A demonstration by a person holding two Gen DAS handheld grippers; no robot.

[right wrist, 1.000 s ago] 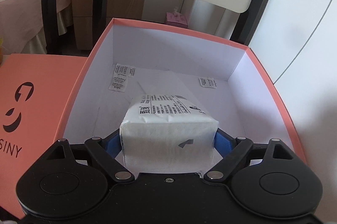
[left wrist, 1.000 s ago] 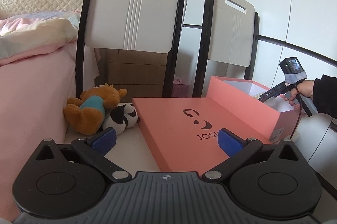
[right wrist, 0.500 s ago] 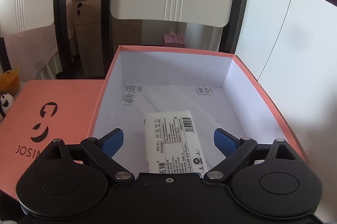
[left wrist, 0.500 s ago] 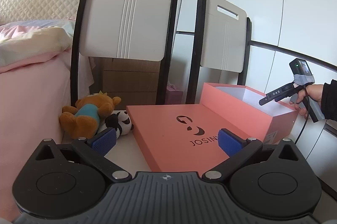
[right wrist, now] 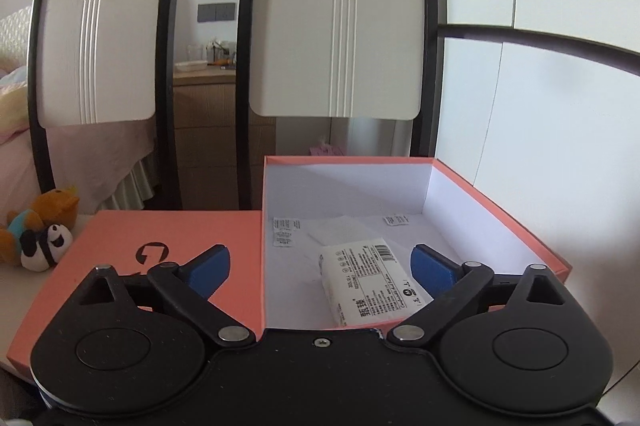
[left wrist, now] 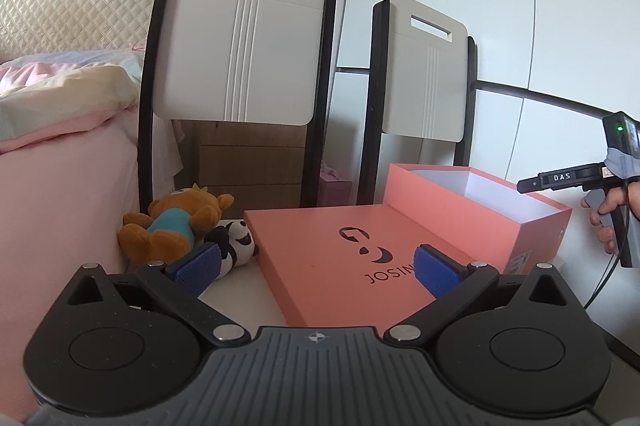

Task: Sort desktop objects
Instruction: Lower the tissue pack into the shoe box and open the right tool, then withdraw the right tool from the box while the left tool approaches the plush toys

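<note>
Right gripper (right wrist: 320,266) has let go of the white tissue pack (right wrist: 370,282) and pulled back since 1 s ago; pack is now lying flat on the box floor, label up, w/ nothing touching it.

Left wrist view, going L to R: brown teddy (left wrist: 172,222) in a teal shirt is lying ahead-left of the left gripper (left wrist: 316,268), touching a small panda plush (left wrist: 236,244) just beside it. Left gripper is sitting w/ jaws spread wide, nothing between the blue pads (left wrist: 200,264). Straight ahead, coral box lid (left wrist: 336,266) w/ a dark logo is lying flat, butting against the open coral shoebox (left wrist: 476,222) ahead-right. Far right, a hand is holding the other tool's handle above the box's near corner.

Right wrist view: both plushies are lying far left; lid is running under the left pad (right wrist: 208,268); box is sitting straight ahead, pack resting btwn the wide-apart pads, towards the right one. Small paper packets (right wrist: 286,232) are lying further in, near the back wall.
</note>
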